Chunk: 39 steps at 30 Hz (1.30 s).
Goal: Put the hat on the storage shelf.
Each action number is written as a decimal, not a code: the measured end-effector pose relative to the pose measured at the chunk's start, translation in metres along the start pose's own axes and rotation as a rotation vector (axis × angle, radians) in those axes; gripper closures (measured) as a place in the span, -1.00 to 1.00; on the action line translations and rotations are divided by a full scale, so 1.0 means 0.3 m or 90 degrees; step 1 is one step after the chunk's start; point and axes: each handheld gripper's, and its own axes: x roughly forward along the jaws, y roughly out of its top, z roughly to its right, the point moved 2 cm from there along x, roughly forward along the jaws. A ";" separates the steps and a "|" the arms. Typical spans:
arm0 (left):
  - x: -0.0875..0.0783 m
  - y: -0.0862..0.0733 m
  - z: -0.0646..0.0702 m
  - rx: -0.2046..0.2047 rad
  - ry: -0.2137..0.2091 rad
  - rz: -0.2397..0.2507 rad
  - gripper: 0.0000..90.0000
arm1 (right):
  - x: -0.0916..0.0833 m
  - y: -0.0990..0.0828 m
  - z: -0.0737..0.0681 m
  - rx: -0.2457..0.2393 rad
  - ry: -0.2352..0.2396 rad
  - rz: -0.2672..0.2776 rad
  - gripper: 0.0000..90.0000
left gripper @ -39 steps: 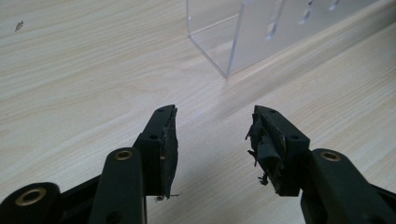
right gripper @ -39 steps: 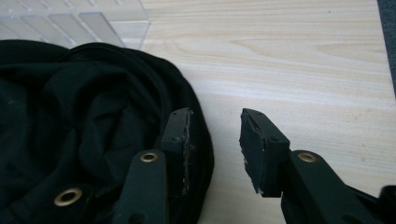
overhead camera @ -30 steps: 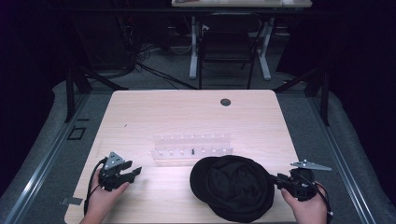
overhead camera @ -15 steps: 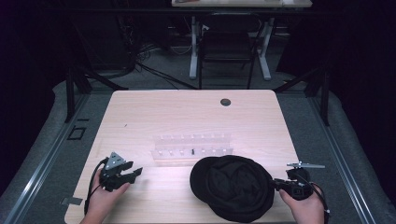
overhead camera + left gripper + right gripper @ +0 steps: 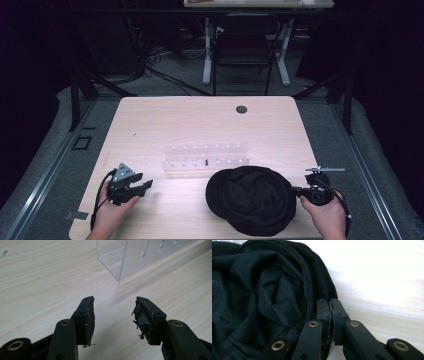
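A black hat lies crown down at the table's near right, and its dark lining shows in the right gripper view. My right gripper points left at the hat's right rim. Its jaws have just been closing and now stand together, pinching the rim's edge. My left gripper rests at the near left, pointing right. It is open with only bare wood between the worn pads. A clear acrylic rack stands mid-table, and its corner shows ahead of the left gripper.
The light wooden table has a round cable hole near its far edge. Bare wood lies between the left gripper and the hat. A chair and desk legs stand on the dark floor beyond the table.
The right gripper's jaws closed on the hat's right rim. That hand shifted slightly. The left gripper and the hat kept their places.
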 end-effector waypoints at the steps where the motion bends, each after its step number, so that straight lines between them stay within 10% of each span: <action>1: 0.000 0.000 0.000 0.000 0.000 0.000 0.11 | 0.000 0.000 0.000 0.000 0.000 0.000 0.94; 39: 0.008 -0.003 0.006 0.005 -0.002 -0.004 0.10 | 0.024 0.103 0.011 0.001 0.012 -0.215 0.70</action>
